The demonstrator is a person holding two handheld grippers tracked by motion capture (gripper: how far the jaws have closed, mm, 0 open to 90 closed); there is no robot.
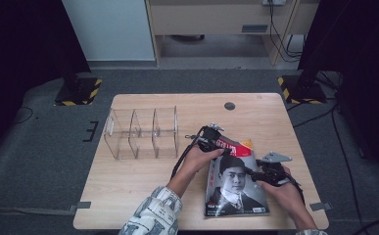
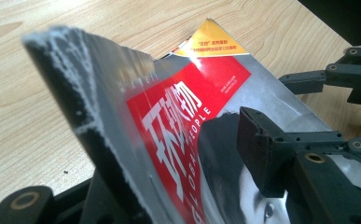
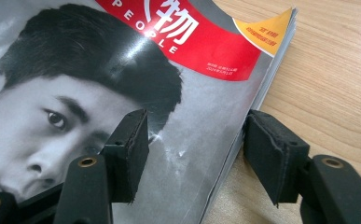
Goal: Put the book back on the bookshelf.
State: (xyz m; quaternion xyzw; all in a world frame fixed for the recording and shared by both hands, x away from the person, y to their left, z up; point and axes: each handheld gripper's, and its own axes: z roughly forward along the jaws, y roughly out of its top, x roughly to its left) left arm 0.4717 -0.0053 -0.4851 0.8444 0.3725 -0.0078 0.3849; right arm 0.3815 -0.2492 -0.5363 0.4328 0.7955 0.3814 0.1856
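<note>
A glossy magazine (image 1: 236, 183) with a portrait and a red title band lies flat at the table's right front. My left gripper (image 1: 219, 143) is at its far left corner. In the left gripper view that corner of the magazine (image 2: 187, 93) curls up against the left jaw, while the right jaw's pad (image 2: 257, 149) stands apart above the cover, so the left gripper (image 2: 145, 93) is open. My right gripper (image 1: 256, 172) is open astride the magazine's (image 3: 75, 93) right edge. One of the right gripper's (image 3: 197, 122) pads is over the cover, the other over bare wood.
A clear plastic organiser (image 1: 140, 132) with three compartments stands on the wooden table (image 1: 128, 181) at the left. A round cable hole (image 1: 229, 105) sits near the far edge. The other hand's gripper (image 2: 336, 74) shows beyond the magazine in the left gripper view.
</note>
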